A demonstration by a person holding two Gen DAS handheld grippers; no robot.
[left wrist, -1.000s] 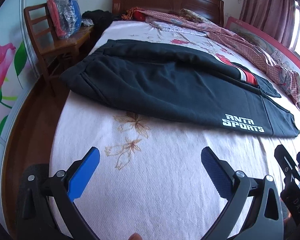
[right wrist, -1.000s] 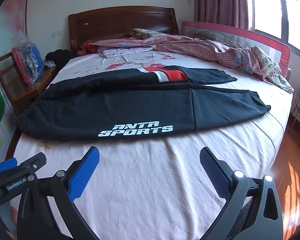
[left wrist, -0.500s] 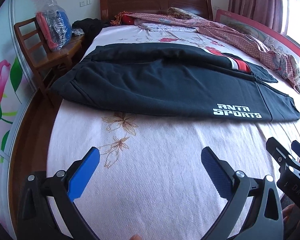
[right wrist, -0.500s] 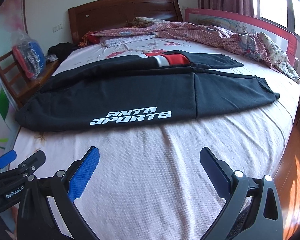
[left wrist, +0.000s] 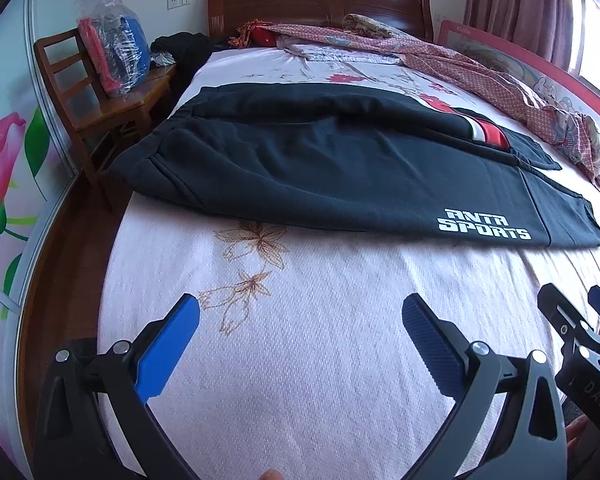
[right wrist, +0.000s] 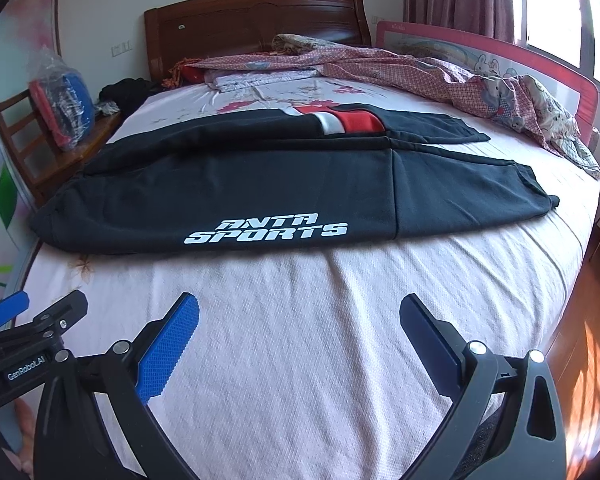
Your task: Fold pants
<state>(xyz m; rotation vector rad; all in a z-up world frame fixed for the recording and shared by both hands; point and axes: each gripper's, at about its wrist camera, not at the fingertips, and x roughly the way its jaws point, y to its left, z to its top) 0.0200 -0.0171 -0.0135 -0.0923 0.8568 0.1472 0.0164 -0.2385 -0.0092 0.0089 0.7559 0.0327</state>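
With both the left gripper (left wrist: 300, 320) and right gripper (right wrist: 299, 318) spread wide and empty over the bed (right wrist: 300, 340) near its foot edge, the black sweatpants (right wrist: 260, 188) lie flat and unfolded, so the next move is probably reaching to pinch the near leg's edge.

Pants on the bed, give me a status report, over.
Left gripper open, right gripper open, both empty above the sheet. Black pants laid flat, untouched, not yet folded. Nothing in the way.
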